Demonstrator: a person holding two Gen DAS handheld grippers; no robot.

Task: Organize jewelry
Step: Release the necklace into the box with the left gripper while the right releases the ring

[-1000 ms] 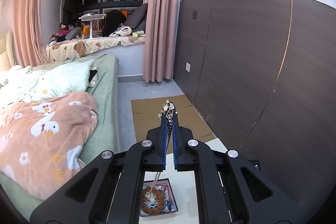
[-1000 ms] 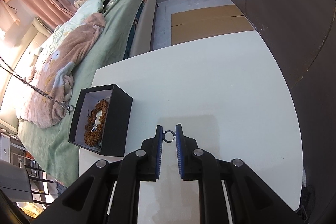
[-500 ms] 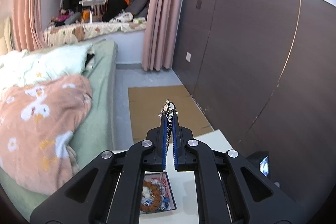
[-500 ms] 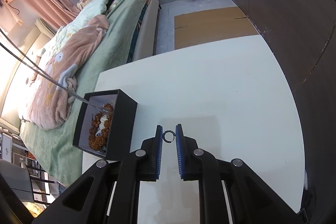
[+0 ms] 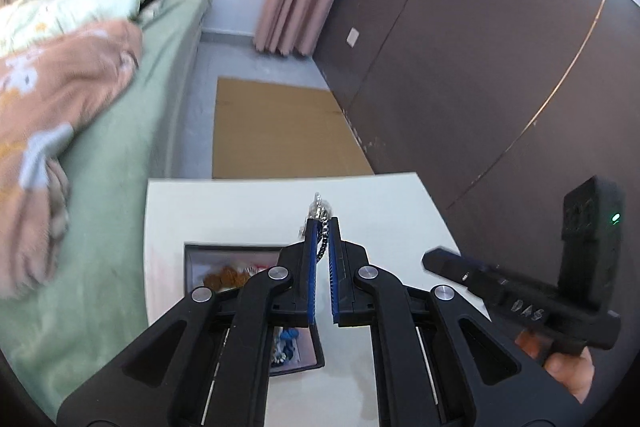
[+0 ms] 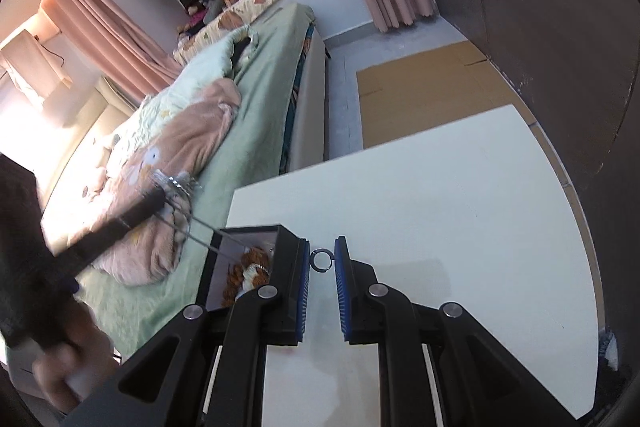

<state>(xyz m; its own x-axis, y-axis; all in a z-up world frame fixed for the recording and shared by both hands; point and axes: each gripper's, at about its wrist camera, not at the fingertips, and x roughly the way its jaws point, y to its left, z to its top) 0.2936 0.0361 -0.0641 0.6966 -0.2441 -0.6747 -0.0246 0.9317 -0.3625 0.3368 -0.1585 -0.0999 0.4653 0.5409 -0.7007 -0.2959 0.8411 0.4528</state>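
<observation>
My left gripper (image 5: 322, 227) is shut on a silver chain necklace (image 5: 320, 211), whose clasp end sticks out past the tips. It hangs over the black jewelry box (image 5: 192, 269) holding brown beads. In the right wrist view the chain (image 6: 200, 225) trails down into the box (image 6: 290, 255). My right gripper (image 6: 322, 259) is shut on a small metal ring (image 6: 322, 260), just right of the box and above the white table (image 6: 440, 219).
A bed with green sheets and a peach blanket (image 6: 176, 155) lies left of the table. A dark wall panel (image 5: 480, 67) stands to the right. Cardboard (image 5: 276, 131) lies on the floor beyond the table. The right gripper's body (image 5: 520, 303) shows at the right.
The left gripper has tilted down and lowered toward the box, and the chain now runs into it. The right gripper has moved left, closer to the box, still holding the ring.
</observation>
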